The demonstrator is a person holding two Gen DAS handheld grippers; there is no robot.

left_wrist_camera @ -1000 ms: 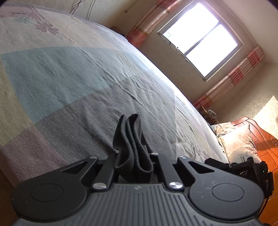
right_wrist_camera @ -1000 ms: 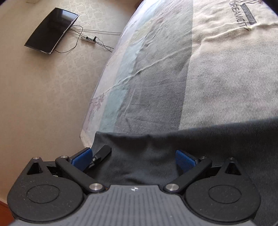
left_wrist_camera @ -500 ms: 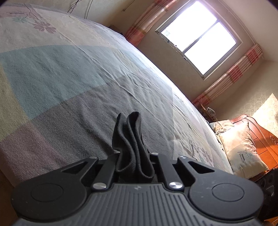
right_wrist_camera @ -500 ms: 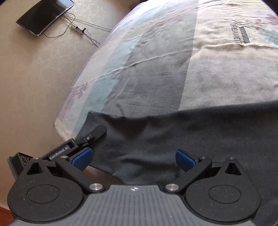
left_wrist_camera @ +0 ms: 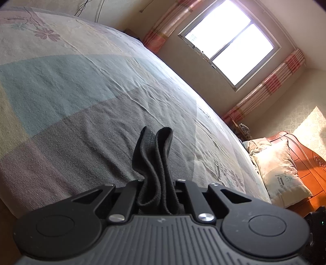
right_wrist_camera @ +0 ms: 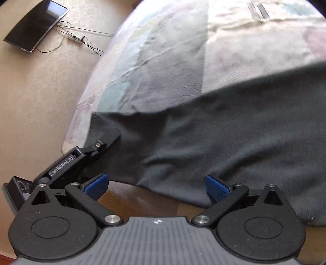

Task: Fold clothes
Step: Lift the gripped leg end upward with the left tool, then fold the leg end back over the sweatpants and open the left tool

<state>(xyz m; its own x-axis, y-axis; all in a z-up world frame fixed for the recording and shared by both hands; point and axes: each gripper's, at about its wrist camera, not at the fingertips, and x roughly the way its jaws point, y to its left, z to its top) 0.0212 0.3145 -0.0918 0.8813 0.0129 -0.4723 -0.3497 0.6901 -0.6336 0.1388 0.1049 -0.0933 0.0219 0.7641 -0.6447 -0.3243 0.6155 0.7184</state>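
Left wrist: left tongs (left_wrist_camera: 158,195) clamped on dark garment (left_wrist_camera: 154,163); right tongs (right_wrist_camera: 156,186) wide, empty.

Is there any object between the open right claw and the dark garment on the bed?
Nothing visible. The right claw is open, and the dark garment hangs off the bed edge just ahead. The left claw grips its far corner, off to the side.

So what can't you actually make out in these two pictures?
- Garment type: in the right wrist view the dark garment is motion-blurred and cut off by the right edge.
- Left gripper pads: in the left wrist view the bunched cloth covers them.
- Bedspread lettering: too blurred to read.
- Pillow print: too small.
- Person: outside both views.
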